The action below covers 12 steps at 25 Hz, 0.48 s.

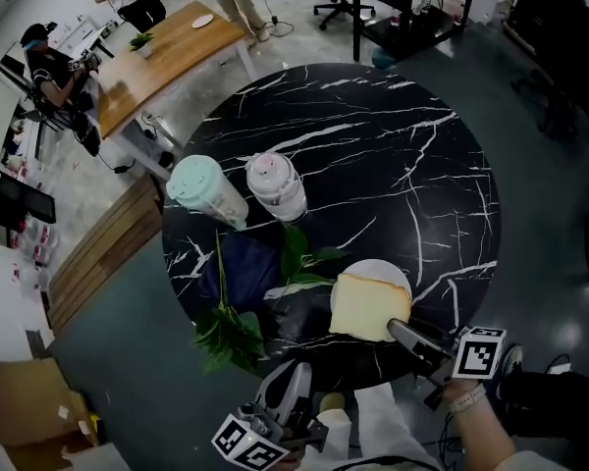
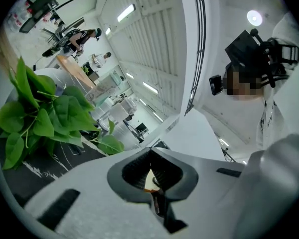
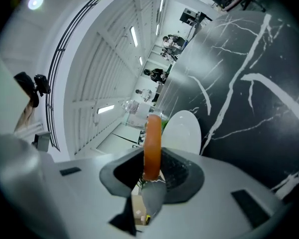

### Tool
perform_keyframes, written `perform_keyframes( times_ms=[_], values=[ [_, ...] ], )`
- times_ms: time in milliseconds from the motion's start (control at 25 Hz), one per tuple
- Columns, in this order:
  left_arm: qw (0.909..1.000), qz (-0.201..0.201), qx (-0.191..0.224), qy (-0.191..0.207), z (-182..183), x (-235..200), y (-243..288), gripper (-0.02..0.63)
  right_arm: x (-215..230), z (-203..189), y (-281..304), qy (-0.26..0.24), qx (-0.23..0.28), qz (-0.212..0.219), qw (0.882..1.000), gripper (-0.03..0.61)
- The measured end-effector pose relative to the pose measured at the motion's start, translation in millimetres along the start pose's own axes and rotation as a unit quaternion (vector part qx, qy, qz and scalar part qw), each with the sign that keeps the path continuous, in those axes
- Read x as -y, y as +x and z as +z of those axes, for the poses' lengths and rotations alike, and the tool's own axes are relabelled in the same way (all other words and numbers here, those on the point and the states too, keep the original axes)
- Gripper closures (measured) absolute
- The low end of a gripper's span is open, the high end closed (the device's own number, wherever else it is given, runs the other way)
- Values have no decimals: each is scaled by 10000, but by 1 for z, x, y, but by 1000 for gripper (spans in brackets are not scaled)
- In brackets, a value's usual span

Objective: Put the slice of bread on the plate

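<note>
The pale slice of bread (image 1: 365, 306) with a brown crust lies flat over the near half of the white plate (image 1: 378, 269), on the near side of the black marble table (image 1: 393, 155). My right gripper (image 1: 399, 330) comes in from the lower right and is shut on the slice's near edge. In the right gripper view the crust (image 3: 152, 143) stands edge-on between the jaws, with the plate (image 3: 185, 131) just behind it. Whether the slice rests on the plate I cannot tell. My left gripper (image 1: 294, 376) hangs at the table's near edge, shut and holding nothing; its pads (image 2: 139, 166) meet.
A mint-lidded cup (image 1: 204, 190) and a pink-lidded cup (image 1: 275, 185) stand left of centre. Green leaves (image 1: 231, 334) and a dark blue cloth (image 1: 240, 268) lie left of the plate. The leaves (image 2: 37, 113) fill the left gripper view's left side. People and desks are beyond the table.
</note>
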<state>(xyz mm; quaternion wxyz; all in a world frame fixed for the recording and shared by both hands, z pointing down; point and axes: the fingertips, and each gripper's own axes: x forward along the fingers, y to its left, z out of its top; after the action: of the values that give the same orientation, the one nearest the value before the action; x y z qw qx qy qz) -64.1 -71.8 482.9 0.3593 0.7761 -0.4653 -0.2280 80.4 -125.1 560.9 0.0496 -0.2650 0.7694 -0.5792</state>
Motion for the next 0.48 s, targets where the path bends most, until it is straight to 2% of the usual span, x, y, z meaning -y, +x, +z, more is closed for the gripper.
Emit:
perform_keyframes(
  times_ms=[120, 200, 320, 480],
  values=[
    [10000, -62, 24, 2, 1, 7, 3, 604, 7, 0, 1, 374, 40, -26, 9993, 485],
    [9999, -95, 55, -14, 1, 11, 6, 604, 11, 0, 0, 439, 42, -105, 9990, 485],
    [9998, -148, 74, -127, 3, 17, 7, 604, 17, 0, -1, -86, -136, -526, 9985, 483],
    [9990, -290, 103, -309, 2, 26, 10, 604, 13, 8, 5, -906, -242, -815, 9923, 479]
  ],
)
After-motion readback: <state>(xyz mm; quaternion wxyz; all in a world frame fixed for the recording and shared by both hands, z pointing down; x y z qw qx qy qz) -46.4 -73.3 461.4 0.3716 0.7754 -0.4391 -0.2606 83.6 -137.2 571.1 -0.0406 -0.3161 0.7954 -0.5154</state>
